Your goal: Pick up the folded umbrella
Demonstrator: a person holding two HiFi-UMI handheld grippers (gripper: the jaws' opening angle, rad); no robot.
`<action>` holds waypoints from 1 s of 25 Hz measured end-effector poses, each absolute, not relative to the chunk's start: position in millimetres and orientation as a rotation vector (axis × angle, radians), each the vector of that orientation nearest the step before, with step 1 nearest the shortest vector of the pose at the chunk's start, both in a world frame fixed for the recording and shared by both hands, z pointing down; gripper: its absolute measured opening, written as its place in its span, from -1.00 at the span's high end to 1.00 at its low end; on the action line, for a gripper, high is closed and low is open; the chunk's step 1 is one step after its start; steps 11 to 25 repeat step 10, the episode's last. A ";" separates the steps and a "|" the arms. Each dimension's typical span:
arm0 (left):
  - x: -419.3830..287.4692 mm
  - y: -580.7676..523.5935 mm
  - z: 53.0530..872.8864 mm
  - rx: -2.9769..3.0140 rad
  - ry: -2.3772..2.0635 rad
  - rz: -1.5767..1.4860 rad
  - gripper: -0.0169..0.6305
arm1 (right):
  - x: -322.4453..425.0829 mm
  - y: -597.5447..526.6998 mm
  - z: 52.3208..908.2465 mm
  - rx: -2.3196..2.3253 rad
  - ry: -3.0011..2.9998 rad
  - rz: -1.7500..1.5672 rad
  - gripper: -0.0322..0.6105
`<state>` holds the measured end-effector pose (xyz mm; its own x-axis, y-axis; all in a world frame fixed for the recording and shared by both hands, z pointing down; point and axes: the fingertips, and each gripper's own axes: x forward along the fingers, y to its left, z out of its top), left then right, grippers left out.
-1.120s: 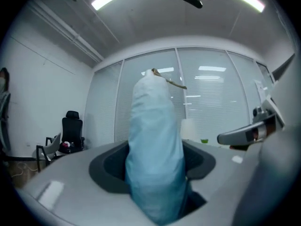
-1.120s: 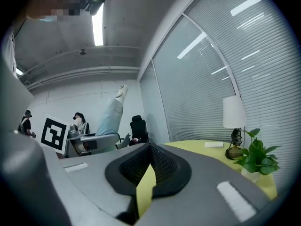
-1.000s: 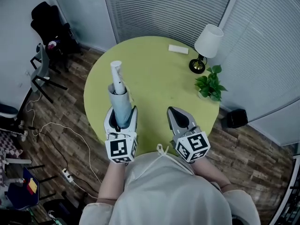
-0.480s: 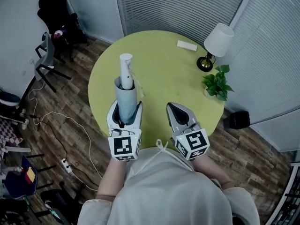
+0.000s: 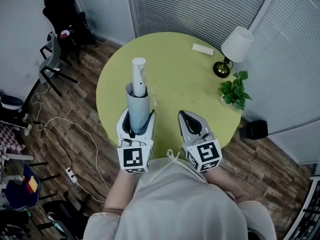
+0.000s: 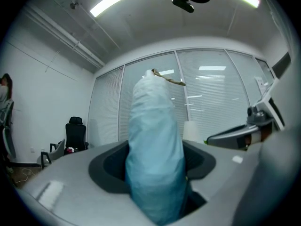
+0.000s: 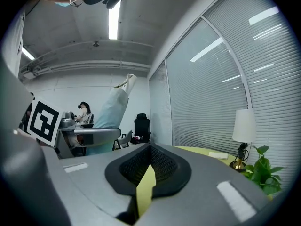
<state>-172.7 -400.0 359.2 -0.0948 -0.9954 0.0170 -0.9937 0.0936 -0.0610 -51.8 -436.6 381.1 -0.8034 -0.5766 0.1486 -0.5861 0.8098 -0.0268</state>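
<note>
Folded umbrella [image 5: 137, 101] stands upright in the left claw [image 5: 136, 116], whose jaws are clamped on the lower part of its pale blue sleeve; the white handle [image 5: 138, 71] is on top. The left gripper view shows the sleeve [image 6: 155, 159] filling the gap between the jaws. Beside it, the right claw [image 5: 186, 116] has its jaws together with nothing between them. Both claws hang over the near edge of the round yellow-green counter [image 5: 175, 84]. Further out on the counter are a potted plant [image 5: 234, 91], a lamp [image 5: 237, 46] and a flat white block [image 5: 202, 49]. A black chair [image 5: 62, 9] stands on the wooden floor [image 5: 75, 114] beyond.
</note>
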 end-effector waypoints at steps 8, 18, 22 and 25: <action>-168.2 -402.7 354.5 -2.108 2.272 -0.062 0.02 | -49.0 -442.3 382.9 0.948 -2.842 0.076 0.90; -166.7 -403.8 353.9 -2.108 2.263 -0.065 0.02 | -48.1 -443.6 383.4 0.954 -2.840 0.073 0.90; -166.7 -403.8 353.9 -2.108 2.263 -0.065 0.02 | -48.1 -443.6 383.4 0.954 -2.840 0.073 0.90; -166.7 -403.8 353.9 -2.108 2.263 -0.065 0.02 | -48.1 -443.6 383.4 0.954 -2.840 0.073 0.90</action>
